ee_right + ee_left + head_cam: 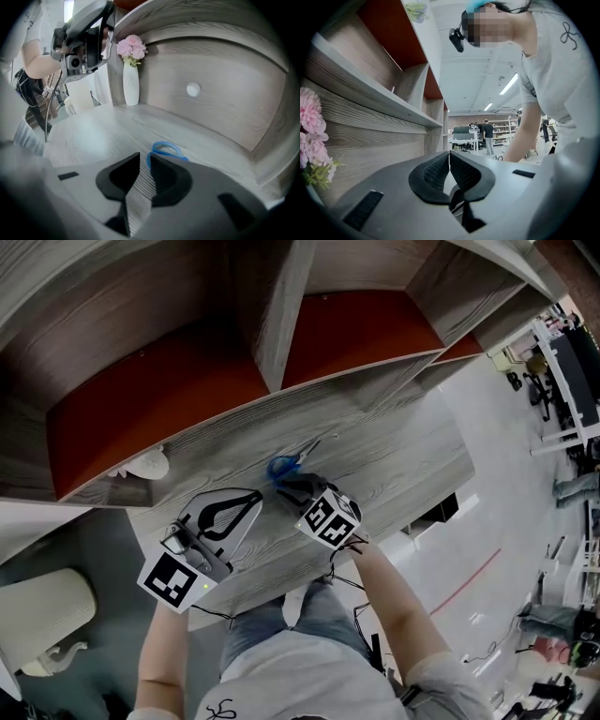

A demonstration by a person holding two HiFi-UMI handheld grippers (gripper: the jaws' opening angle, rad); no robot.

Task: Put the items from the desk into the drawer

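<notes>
Blue-handled scissors lie flat on the wooden desk, blades pointing toward the shelf unit. My right gripper is down at the handles. In the right gripper view its jaws stand narrowly open, and the edge of the blue handle loop sits right at the tips, not clamped. My left gripper hovers over the desk's front left part, held up off the surface. Its pads meet at the tips with nothing between them. A wooden panel with a round white knob stands behind the scissors.
A white vase with pink flowers stands at the desk's back left corner, also seen as a white vase. Shelves with red back panels rise over the desk. The desk's front edge is close to the person's legs.
</notes>
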